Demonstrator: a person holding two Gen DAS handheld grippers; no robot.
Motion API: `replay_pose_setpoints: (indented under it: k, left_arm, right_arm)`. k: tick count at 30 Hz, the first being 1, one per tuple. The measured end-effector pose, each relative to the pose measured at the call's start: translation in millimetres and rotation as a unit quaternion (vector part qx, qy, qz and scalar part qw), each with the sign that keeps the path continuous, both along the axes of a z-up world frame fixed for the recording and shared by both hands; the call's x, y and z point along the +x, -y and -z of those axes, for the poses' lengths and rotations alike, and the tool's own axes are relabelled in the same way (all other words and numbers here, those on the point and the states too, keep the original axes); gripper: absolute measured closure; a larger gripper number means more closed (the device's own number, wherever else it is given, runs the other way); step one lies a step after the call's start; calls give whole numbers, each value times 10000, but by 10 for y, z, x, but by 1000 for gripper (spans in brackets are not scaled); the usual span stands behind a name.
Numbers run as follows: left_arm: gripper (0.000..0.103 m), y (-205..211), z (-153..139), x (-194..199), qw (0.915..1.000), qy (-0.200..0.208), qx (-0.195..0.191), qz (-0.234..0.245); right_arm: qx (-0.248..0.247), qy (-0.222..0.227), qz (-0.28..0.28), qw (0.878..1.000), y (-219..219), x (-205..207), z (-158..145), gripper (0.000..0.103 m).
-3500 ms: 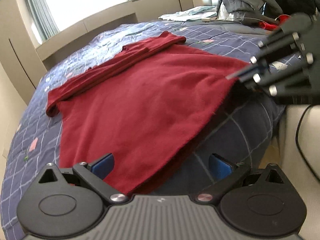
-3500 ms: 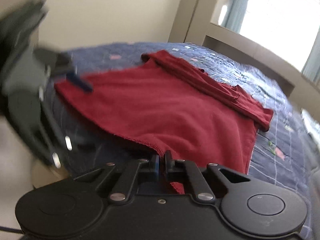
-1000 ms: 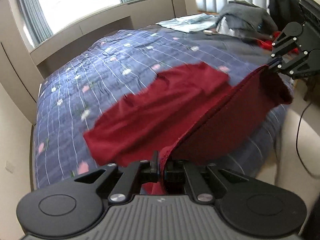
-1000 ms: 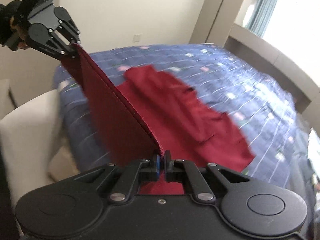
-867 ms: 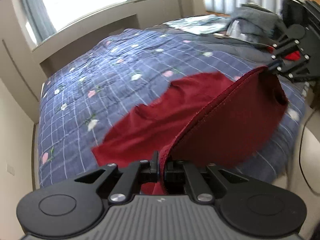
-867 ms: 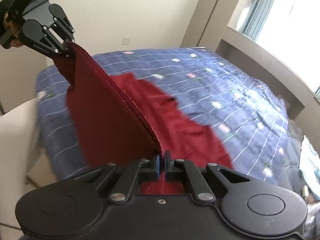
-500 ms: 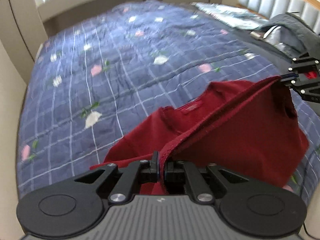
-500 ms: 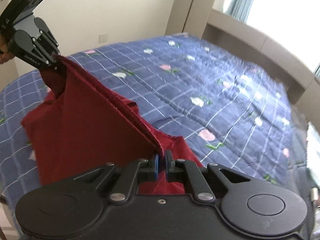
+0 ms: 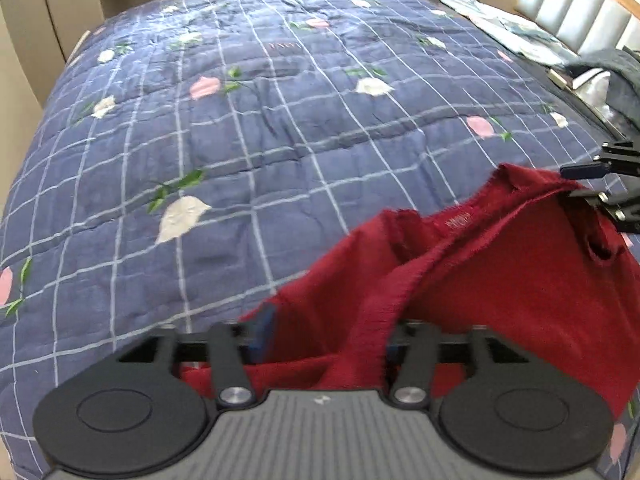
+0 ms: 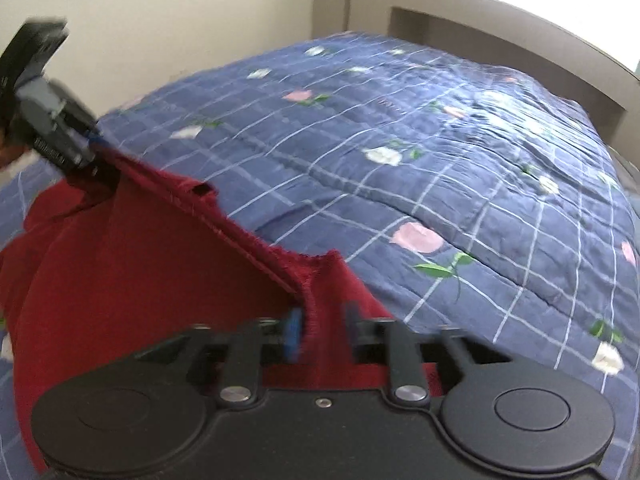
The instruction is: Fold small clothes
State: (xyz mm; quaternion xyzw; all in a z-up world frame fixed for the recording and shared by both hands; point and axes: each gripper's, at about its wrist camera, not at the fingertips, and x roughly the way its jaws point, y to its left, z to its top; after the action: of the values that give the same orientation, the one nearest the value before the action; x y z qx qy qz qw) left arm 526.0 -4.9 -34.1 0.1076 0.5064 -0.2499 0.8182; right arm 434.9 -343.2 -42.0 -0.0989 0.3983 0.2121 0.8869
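Note:
A dark red garment [image 9: 500,280] lies folded over itself on the blue checked quilt [image 9: 240,120]; it also shows in the right wrist view [image 10: 140,264]. My left gripper [image 9: 326,336] is open, its fingers apart with the garment's edge draped loosely between them. My right gripper [image 10: 320,332] is open too, the hem slack between its fingers. Each gripper shows in the other's view, the right one [image 9: 600,188] at the garment's far corner and the left one [image 10: 56,136] likewise.
The quilt [image 10: 440,160] with flower prints covers the bed beyond the garment. A padded headboard [image 9: 580,12], light clothes [image 9: 512,28] and a grey jacket [image 9: 616,76] are at the far right. A wall and window ledge [image 10: 500,32] lie behind the bed.
Both grippers carried the lifted hem forward over the garment and lowered it onto the bed. Both have just opened, and the hem now hangs slack between their fingers.

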Motion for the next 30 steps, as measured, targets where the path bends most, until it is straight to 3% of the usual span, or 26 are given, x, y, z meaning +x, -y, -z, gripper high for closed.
replay_pose_setpoints:
  k: [1,3,10,13,17,27,29,30]
  left_arm:
    - [14,-39,-21,-2,9999,80,-59,-10]
    - [4,-119,-61,0,9996,179,-209,-29]
    - [2,-346,-192,143,9931,-180,-1110,-346]
    - [2,-326,-190,208,9923,-374,-1096,-441]
    - [2,-303,-216,192,9930,-293,-1061,-423]
    - [2,-413,-95,301,9829,-637,-1483,-883]
    - [2,-420,-61,306,9822,-663,-1474,-952]
    - [2,-422,-52,303,9821,-660,-1471,-977]
  right_arm:
    - [141,17,74,9999,49,-15,-2,46]
    - [472,61,231,9986,155,-49,-15,30]
    - [814,316,762,9933,284,-138,-143,12]
    - [960,192,1082,9893,322,-85,-142,11]
    - [1086,273,1207,9864,340,-90,-155,11]
    - [633,588,-260,9959,17,-760,-69,12]
    - [339,550,-427,9970,-70,-821,13,21]
    - [177,535,-507,9971,-110,-834,56,36]
